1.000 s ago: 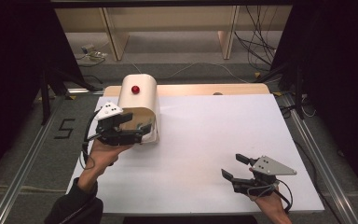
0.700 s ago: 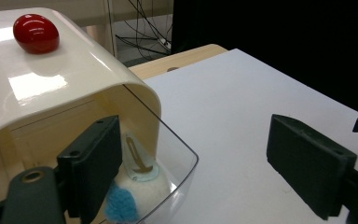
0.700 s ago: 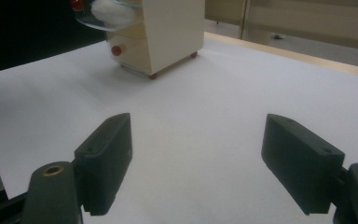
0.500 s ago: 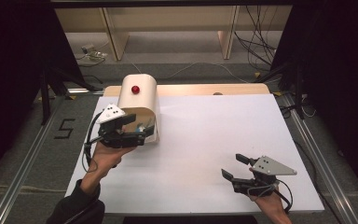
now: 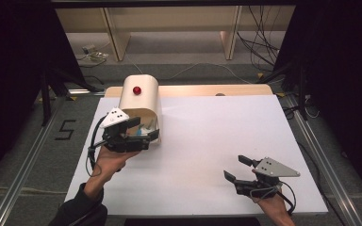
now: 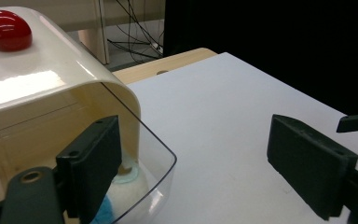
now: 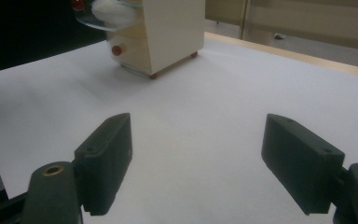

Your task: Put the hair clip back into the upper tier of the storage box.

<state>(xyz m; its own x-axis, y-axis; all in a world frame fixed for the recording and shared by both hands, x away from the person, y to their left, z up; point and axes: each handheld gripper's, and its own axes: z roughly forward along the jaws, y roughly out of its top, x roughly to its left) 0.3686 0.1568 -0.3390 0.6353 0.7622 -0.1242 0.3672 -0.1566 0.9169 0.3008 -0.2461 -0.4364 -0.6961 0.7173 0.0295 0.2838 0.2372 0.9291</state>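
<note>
A cream box [image 5: 140, 96] with a rounded top and a red knob [image 5: 136, 90] stands at the table's far left. Its clear curved front [image 6: 144, 154] juts out, and a white round thing [image 6: 130, 186] and something blue lie behind it. My left gripper [image 5: 145, 128] is open at the box's front. In the left gripper view, one jaw stands against the clear front and the other out over the bare table. My right gripper [image 5: 235, 167] rests open near the table's front right, with nothing between its jaws. The right gripper view shows the box [image 7: 168, 32] far off, with a small red knob [image 7: 117, 50] low on it.
White table [image 5: 207, 141] with a wooden strip [image 5: 202, 89] along its far edge. Metal rails [image 5: 320, 155] run along both sides. Cables and wooden furniture legs lie on the floor beyond the table.
My left gripper has edged a little to the right along the box's front. The right gripper has stayed where it was.
</note>
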